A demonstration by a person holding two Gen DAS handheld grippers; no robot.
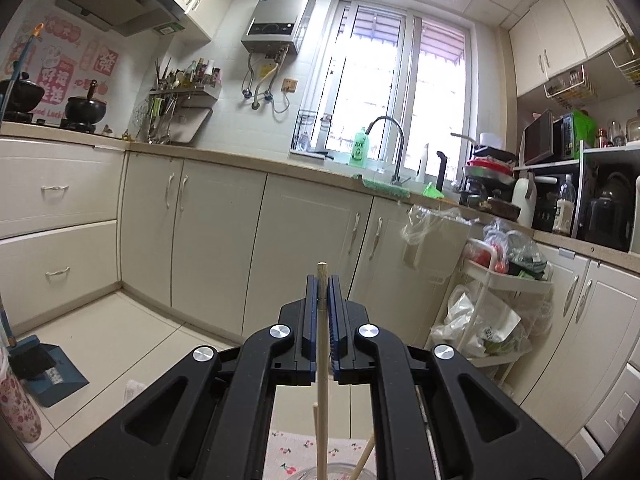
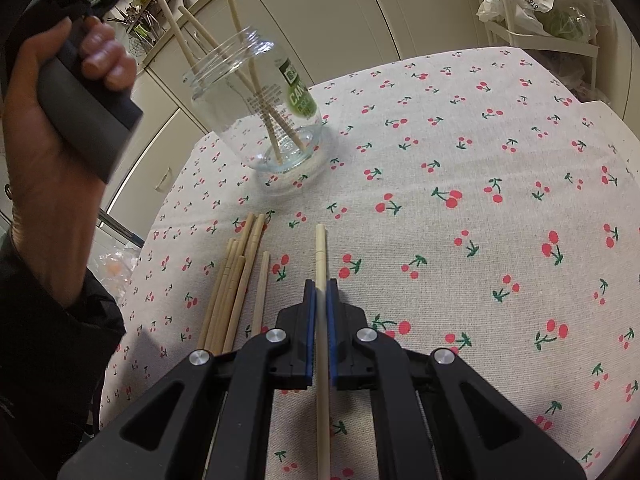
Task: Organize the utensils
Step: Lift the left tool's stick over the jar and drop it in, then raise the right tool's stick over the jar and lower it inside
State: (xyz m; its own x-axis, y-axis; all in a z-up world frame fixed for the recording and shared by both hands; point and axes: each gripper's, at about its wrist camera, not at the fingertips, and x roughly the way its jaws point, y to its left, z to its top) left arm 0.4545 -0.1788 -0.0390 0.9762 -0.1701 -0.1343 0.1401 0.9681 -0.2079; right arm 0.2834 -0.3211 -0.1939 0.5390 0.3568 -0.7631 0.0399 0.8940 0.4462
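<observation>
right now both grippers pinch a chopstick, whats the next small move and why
Probably lower the left gripper so its pale wooden chopstick drops into the clear glass jar. It hangs upright above the jar's rim, where three chopsticks already stand. The right gripper holds its own chopstick above the cherry-print tablecloth.

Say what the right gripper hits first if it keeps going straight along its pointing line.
Probably the cherry-print tablecloth. The right gripper, shut on a chopstick, points down at bare cloth, so the chopstick tip lands first. The glass jar sits left of that line; depth is uncertain.

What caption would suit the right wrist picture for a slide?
Right gripper pinches a chopstick above the cherry tablecloth, glass jar ahead.
</observation>
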